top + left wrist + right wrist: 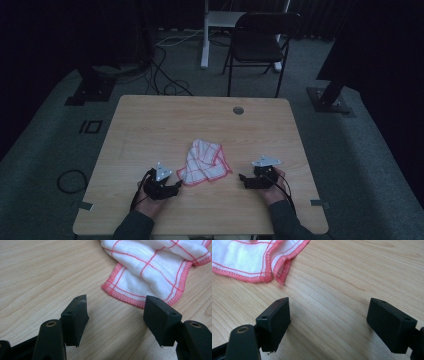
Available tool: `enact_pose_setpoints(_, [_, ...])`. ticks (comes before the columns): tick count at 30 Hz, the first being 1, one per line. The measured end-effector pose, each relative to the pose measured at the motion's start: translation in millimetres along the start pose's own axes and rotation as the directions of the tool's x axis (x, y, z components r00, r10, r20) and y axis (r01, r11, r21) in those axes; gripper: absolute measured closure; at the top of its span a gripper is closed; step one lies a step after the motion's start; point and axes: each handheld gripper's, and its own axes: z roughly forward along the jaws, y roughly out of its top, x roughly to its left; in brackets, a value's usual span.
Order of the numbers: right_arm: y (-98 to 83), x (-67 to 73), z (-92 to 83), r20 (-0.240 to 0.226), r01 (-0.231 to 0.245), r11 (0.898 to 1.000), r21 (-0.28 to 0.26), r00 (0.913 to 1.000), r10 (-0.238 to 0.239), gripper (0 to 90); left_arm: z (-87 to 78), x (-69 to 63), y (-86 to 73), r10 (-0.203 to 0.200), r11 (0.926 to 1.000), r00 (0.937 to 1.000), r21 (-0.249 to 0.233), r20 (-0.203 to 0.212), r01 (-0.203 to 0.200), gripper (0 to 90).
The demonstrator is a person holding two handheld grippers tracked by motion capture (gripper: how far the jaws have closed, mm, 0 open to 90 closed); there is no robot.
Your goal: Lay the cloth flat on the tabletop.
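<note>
A white cloth with red checks and a red stitched hem (205, 163) lies crumpled near the middle of the wooden table (150, 125). My left gripper (176, 186) rests just left of the cloth's near corner, jaws open, nothing between them. In the left gripper view the cloth (155, 267) lies just beyond the open gripper (116, 315), with its hem close to the right jaw. My right gripper (242, 178) sits a little to the right of the cloth, open and empty. The right gripper view has the cloth's folded edge (254, 262) at upper left, ahead of the open gripper (328, 320).
A round cable hole (238, 110) sits near the table's far edge. Beyond the table stand a dark folding chair (260, 45) and a white desk leg (205, 35). Cables (165, 80) trail over the dark carpet, and black stand bases (330, 100) flank the table.
</note>
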Motion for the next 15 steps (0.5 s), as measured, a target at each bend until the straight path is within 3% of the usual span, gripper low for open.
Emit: enact_pose_setpoints(15, [-2.0, 3.7, -2.7, 0.017, -0.015, 1.000, -0.015, 0.9997, 0.015, 28.1, 1.4, -1.3, 1.4, 0.005, 1.0000, 1.0000, -0.007, 0.008, -0.005, 40.8])
